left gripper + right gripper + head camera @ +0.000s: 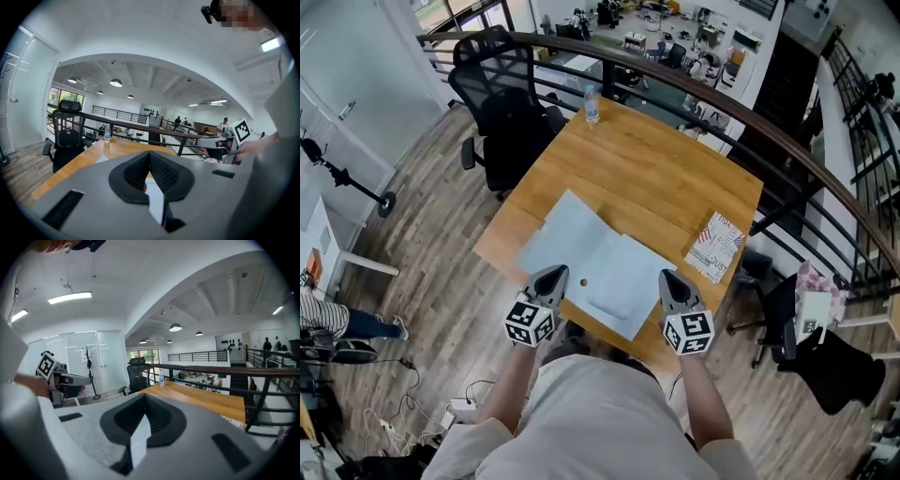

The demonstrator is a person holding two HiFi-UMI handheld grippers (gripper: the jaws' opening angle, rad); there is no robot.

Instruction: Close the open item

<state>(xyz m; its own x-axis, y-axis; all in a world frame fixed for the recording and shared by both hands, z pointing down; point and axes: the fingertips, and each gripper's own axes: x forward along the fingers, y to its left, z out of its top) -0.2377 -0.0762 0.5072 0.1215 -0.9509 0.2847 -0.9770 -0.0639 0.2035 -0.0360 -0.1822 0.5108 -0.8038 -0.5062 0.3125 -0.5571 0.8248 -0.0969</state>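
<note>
nothing you can read outright here.
- printed packet, right edge of the table: red and dark print on white, letters too small to make out.
- water bottle, far edge of the table: pale label band, unreadable.
- marker cube on your left gripper, and the one on your right gripper: black-and-white square patterns only, no letters, no digits.
- the left gripper view shows one such pattern again, still no text.
</note>
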